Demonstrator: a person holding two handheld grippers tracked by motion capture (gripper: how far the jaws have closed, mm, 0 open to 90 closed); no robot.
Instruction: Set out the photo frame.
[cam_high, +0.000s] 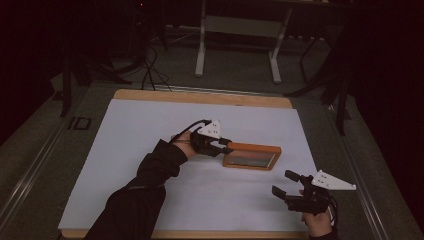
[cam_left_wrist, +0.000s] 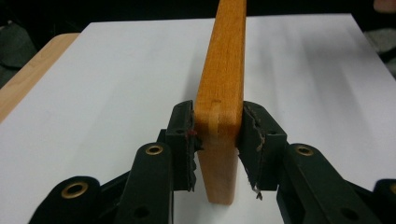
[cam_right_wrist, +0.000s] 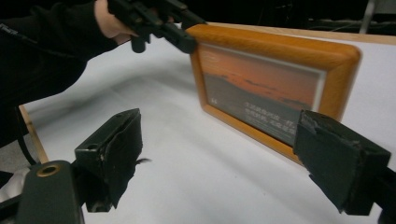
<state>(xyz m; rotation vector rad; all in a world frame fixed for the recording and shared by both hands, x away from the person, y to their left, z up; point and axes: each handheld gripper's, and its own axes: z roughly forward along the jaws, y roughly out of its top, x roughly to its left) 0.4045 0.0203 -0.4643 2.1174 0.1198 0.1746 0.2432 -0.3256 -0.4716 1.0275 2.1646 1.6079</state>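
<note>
Near the centre of the high view, the left gripper (cam_high: 226, 145) clamps the smooth rounded corner of the orange wooden picture frame (cam_high: 251, 155), standing on the matte white table sheet (cam_high: 150, 150). At lower right, the right gripper (cam_high: 283, 183) is released, jaws wide, holding nothing

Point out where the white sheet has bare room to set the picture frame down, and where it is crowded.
Bare: the white sheet left of the sleeve, the strip behind the picture frame toward the table's wooden far edge, and the patch between sleeve and right gripper. Crowded: the middle, where the left gripper clamps the frame's corner.
</note>
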